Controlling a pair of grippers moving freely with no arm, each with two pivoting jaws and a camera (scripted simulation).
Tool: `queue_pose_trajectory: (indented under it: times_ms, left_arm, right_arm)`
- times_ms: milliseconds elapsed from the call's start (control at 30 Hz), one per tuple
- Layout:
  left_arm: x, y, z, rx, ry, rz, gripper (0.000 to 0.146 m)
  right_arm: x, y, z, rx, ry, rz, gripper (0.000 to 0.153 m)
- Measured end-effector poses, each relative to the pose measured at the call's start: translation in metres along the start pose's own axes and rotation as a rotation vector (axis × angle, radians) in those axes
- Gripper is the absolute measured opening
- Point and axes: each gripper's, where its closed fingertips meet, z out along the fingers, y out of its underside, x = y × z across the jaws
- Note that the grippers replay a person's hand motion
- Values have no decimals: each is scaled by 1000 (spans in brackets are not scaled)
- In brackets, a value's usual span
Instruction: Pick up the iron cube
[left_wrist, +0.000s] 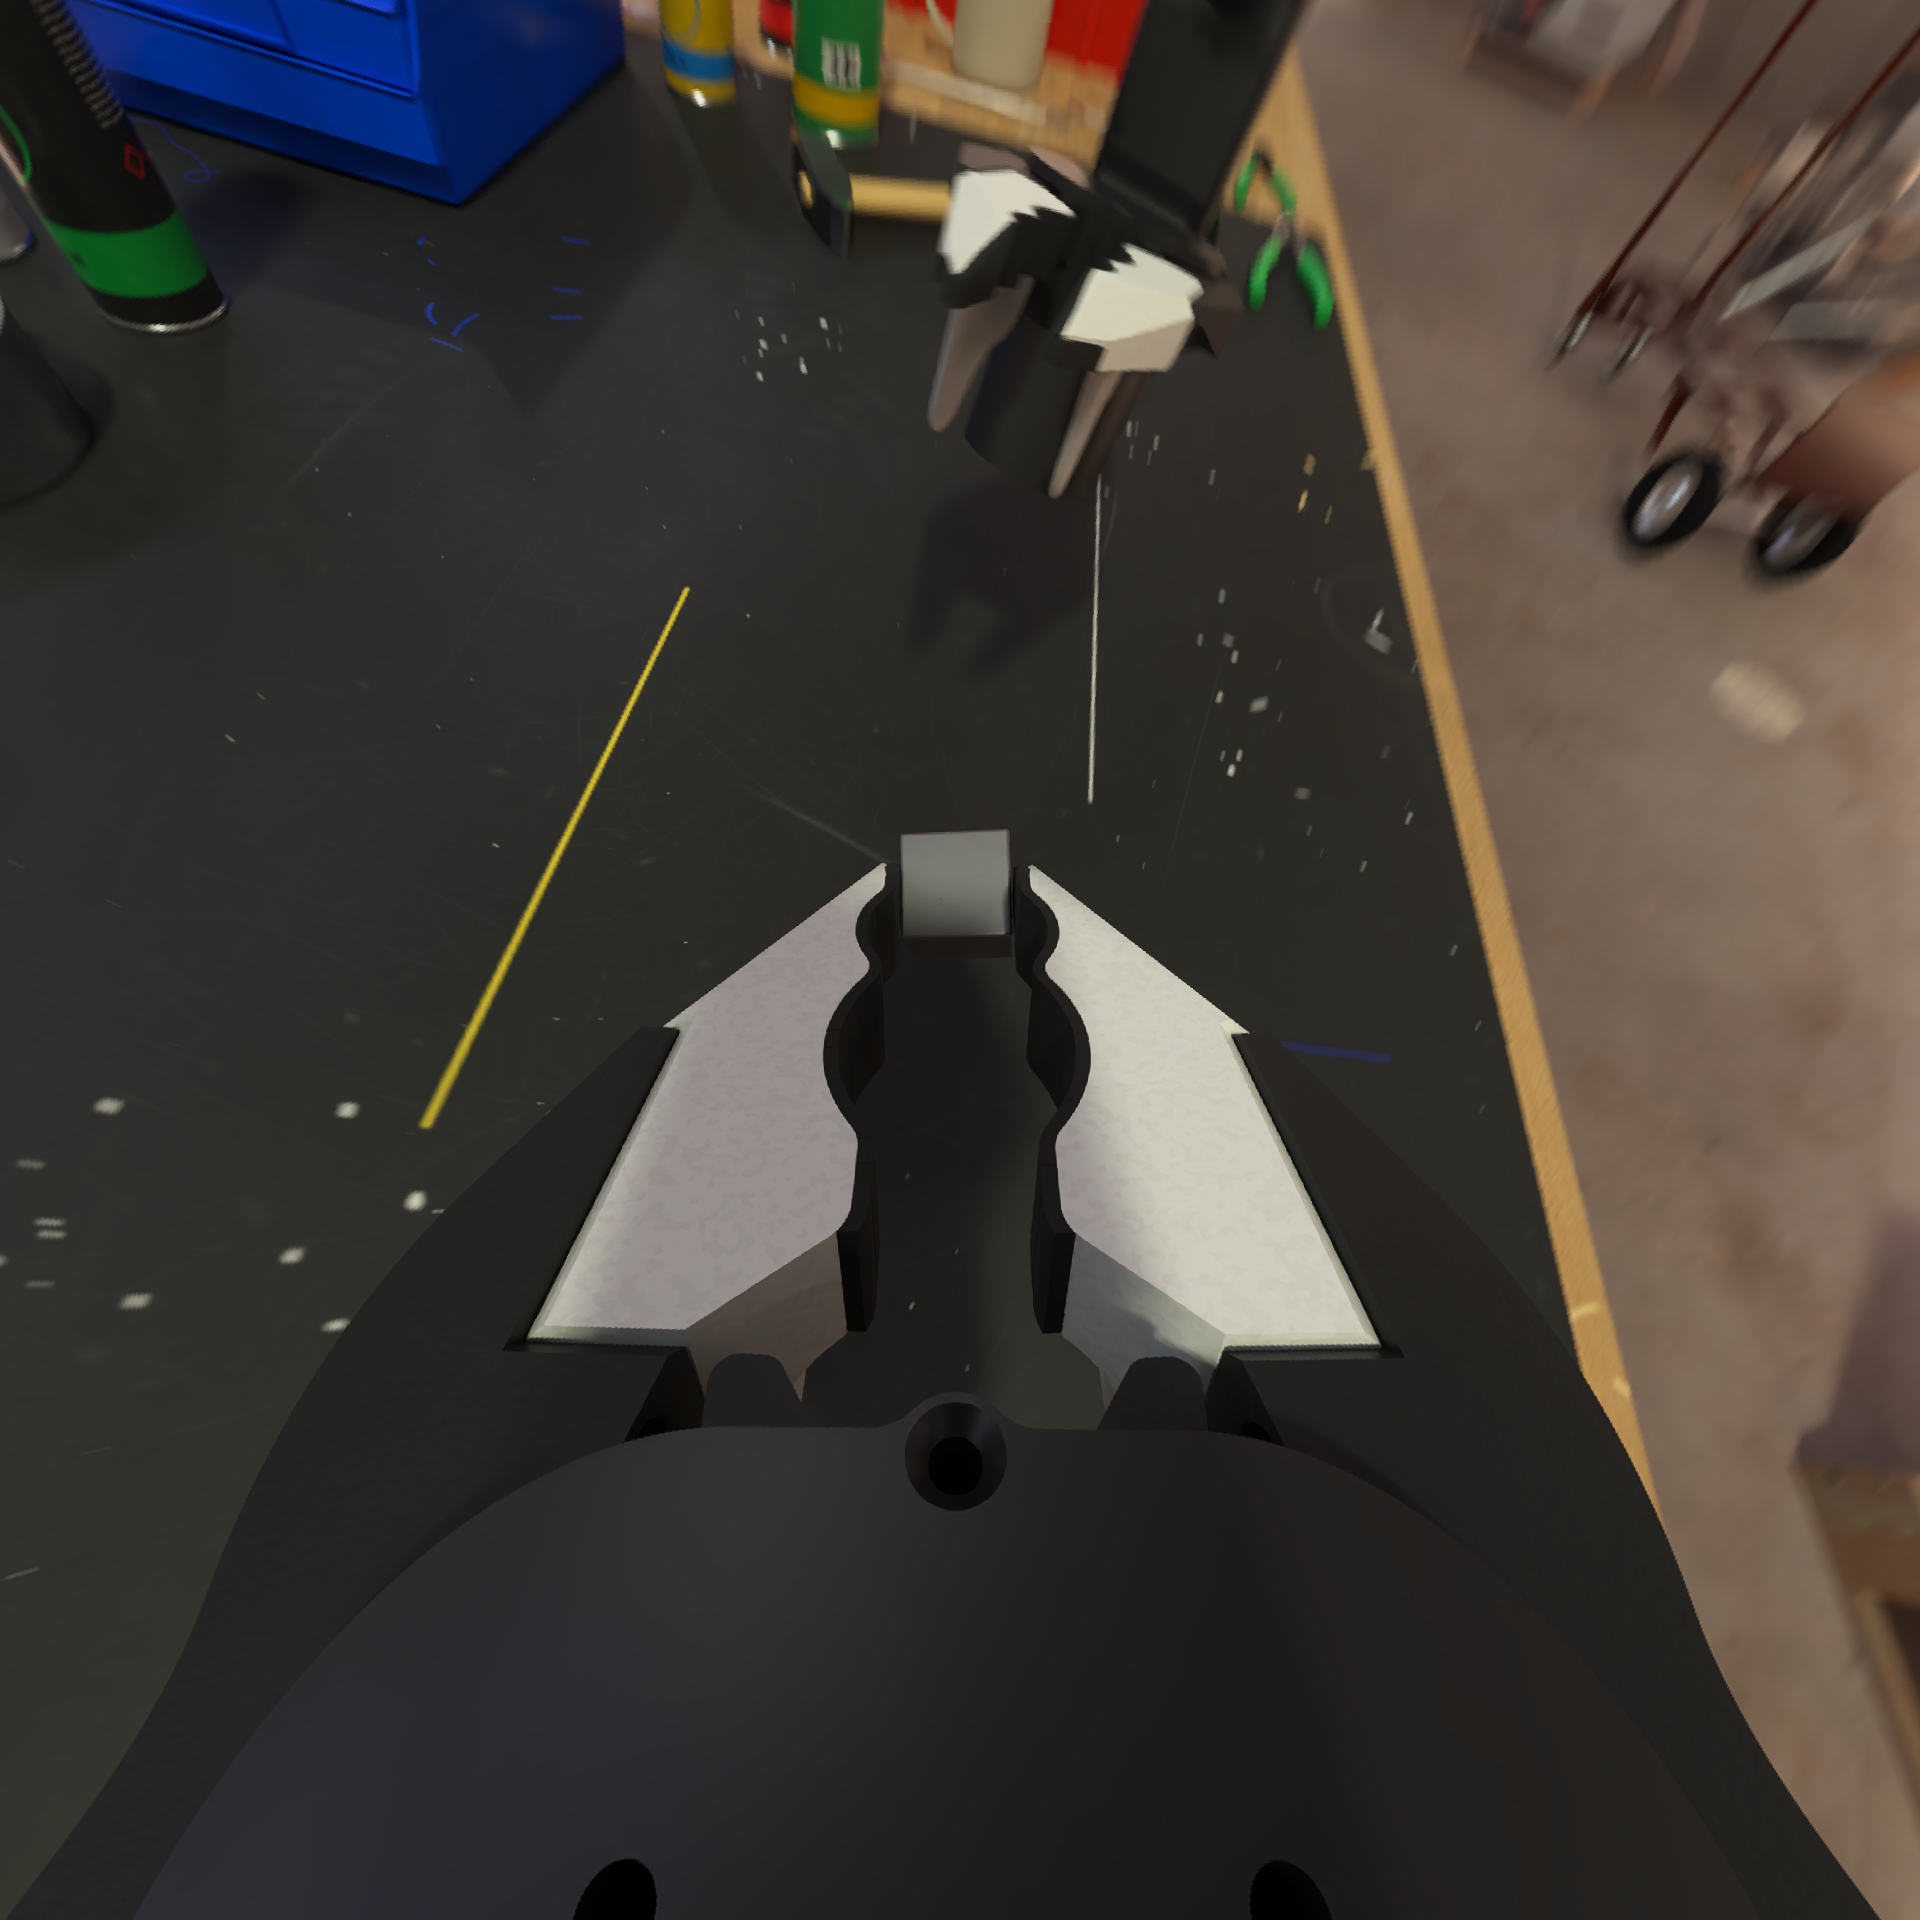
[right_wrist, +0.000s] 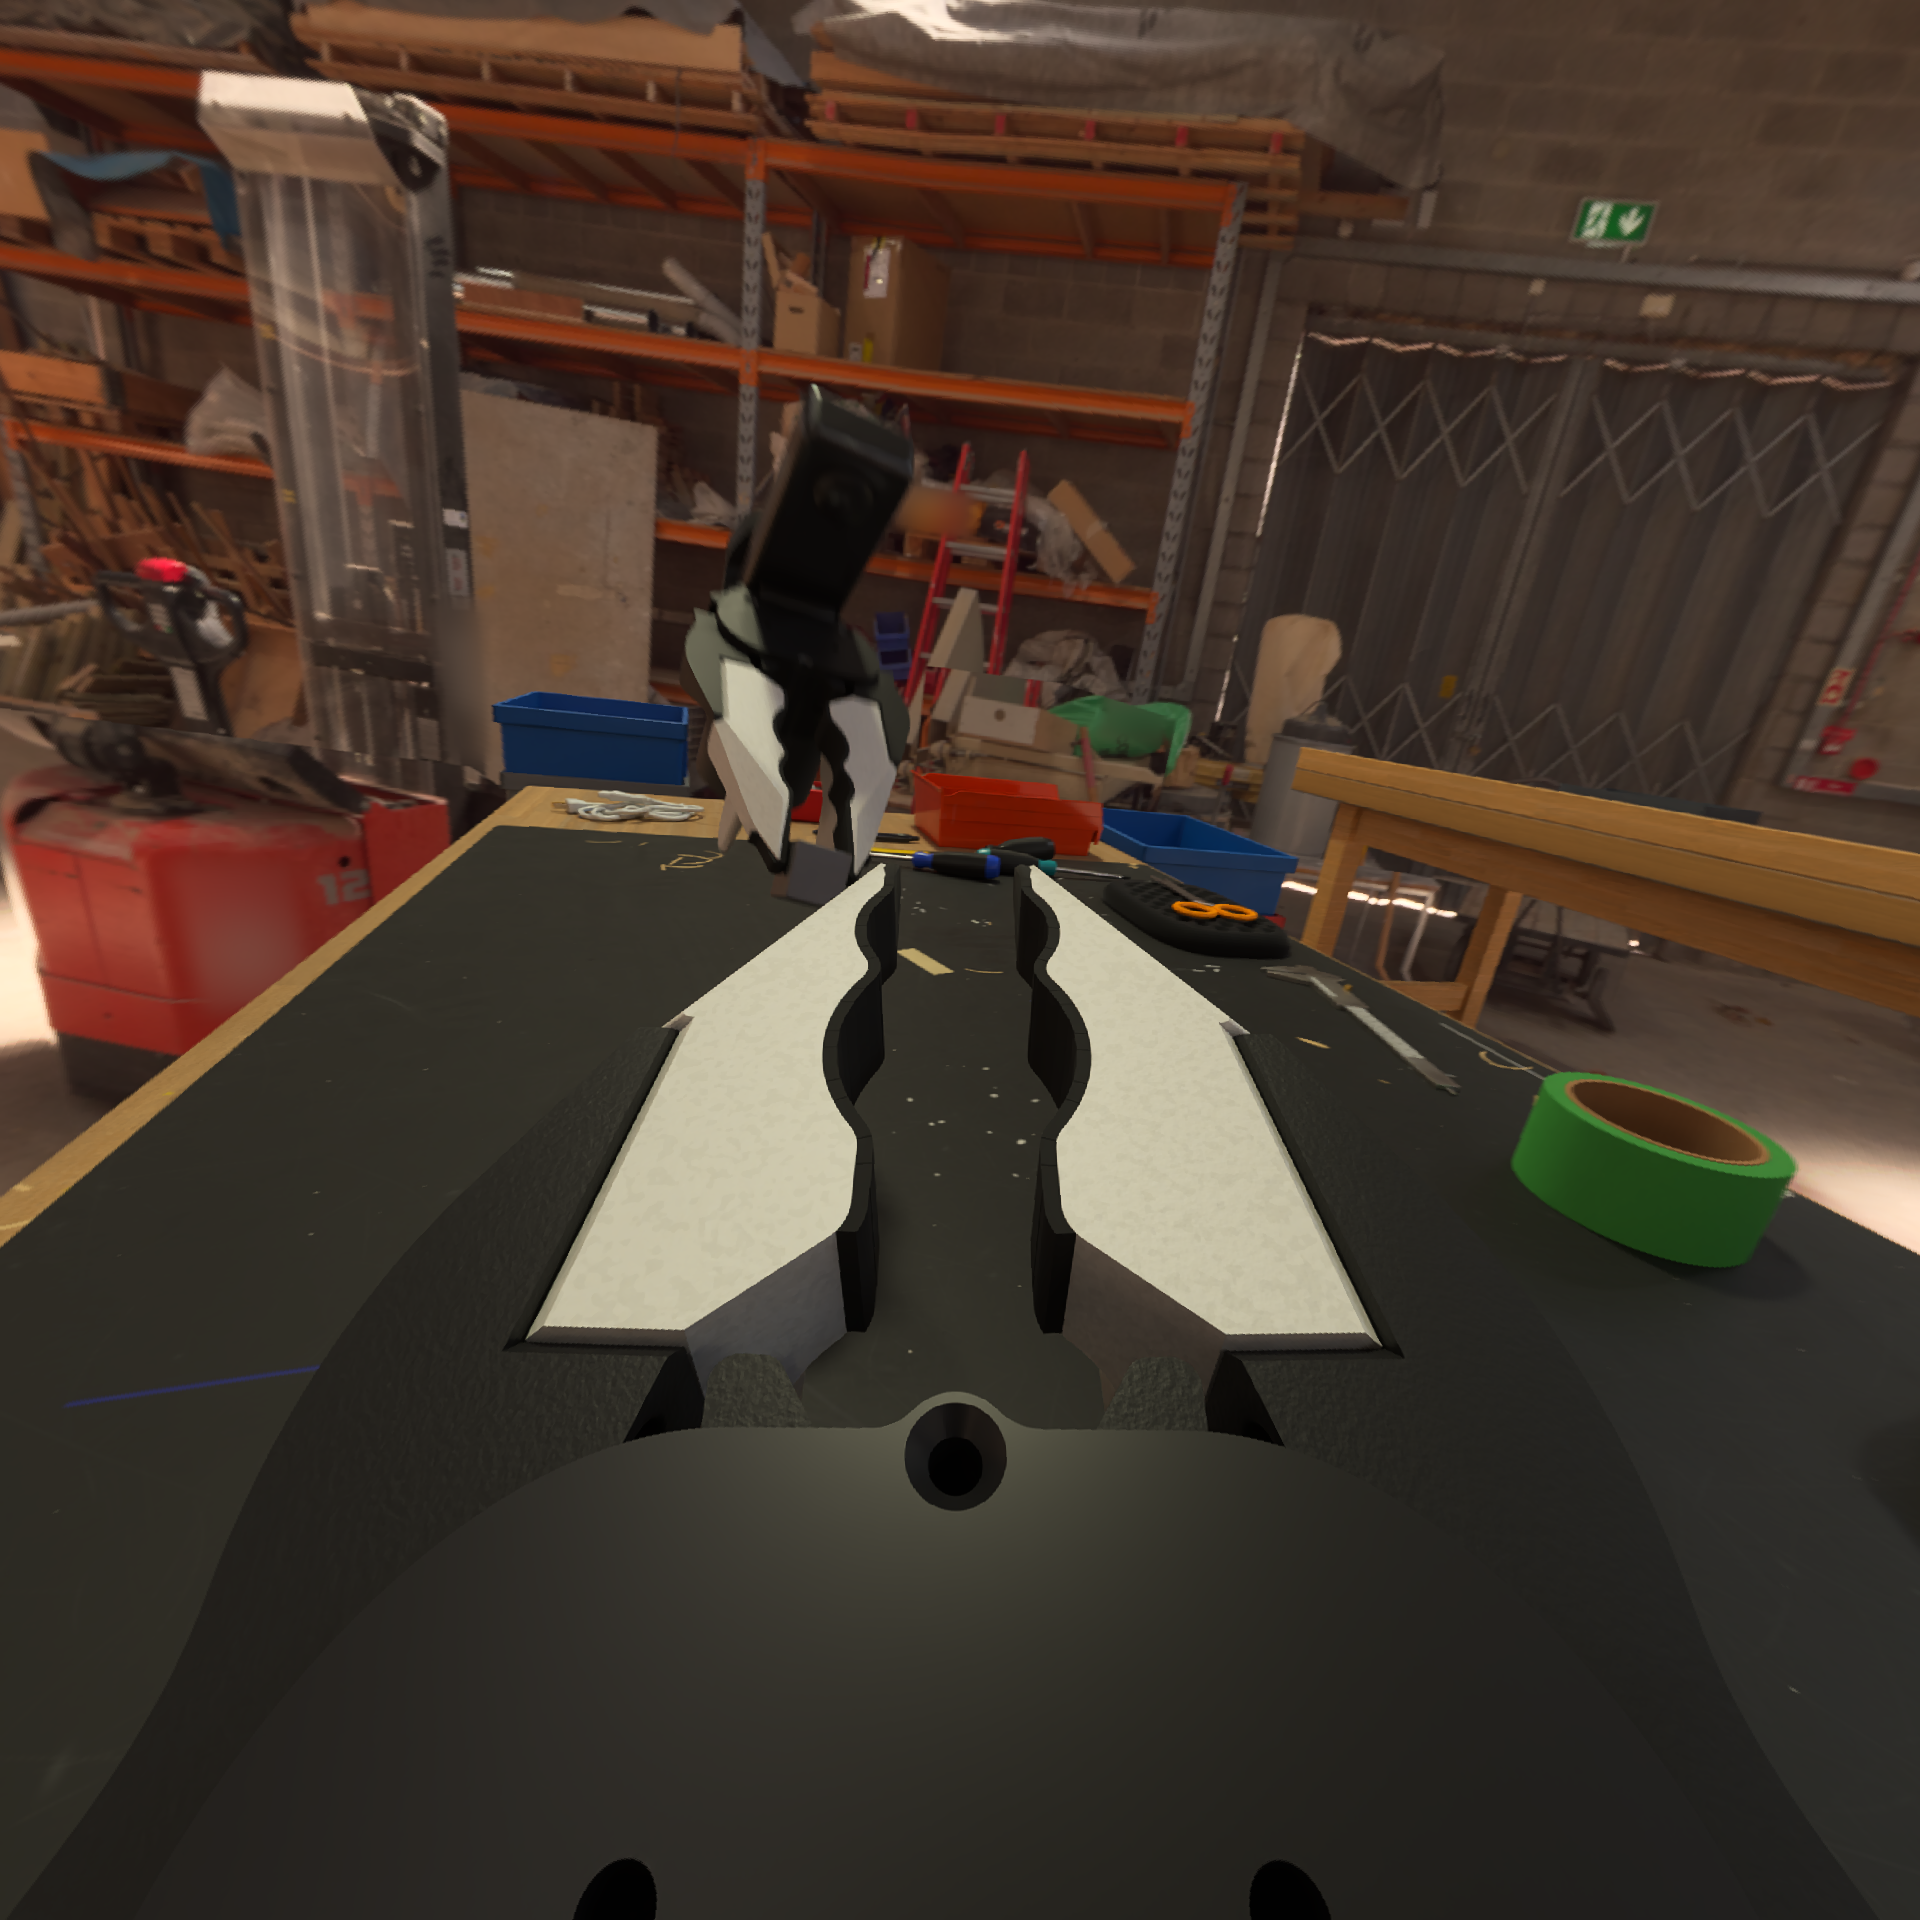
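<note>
Cube, small, matte grey iron (left_wrist: 955, 891), square-faced with no long axis, sits between our left gripper (left_wrist: 956, 899) fingertips, clenched on it just above the scuffed black tabletop (left_wrist: 312, 831). Our right gripper (right_wrist: 956, 899), far off, holds nothing, jaws parted. A green tape roll (right_wrist: 1652, 1174) lies right.

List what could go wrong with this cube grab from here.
1. The left gripper holds the cube only at its very fingertips, so it may slip out during the lift.
2. The right gripper hangs open farther along the table; a forward swing of the left could meet it.
</note>
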Motion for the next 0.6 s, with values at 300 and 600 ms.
queue_pose_trajectory:
  times_ms: [300, 600]
  left_arm:
    - [20, -30, -8, -204, -82, 223, 21]
    - [33, -37, -3, -428, -224, 410, 21]
  right_arm:
    - [-12, -2, 8, 47, -89, 60, 21]
    - [-20, -4, 7, 104, -171, 107, 22]
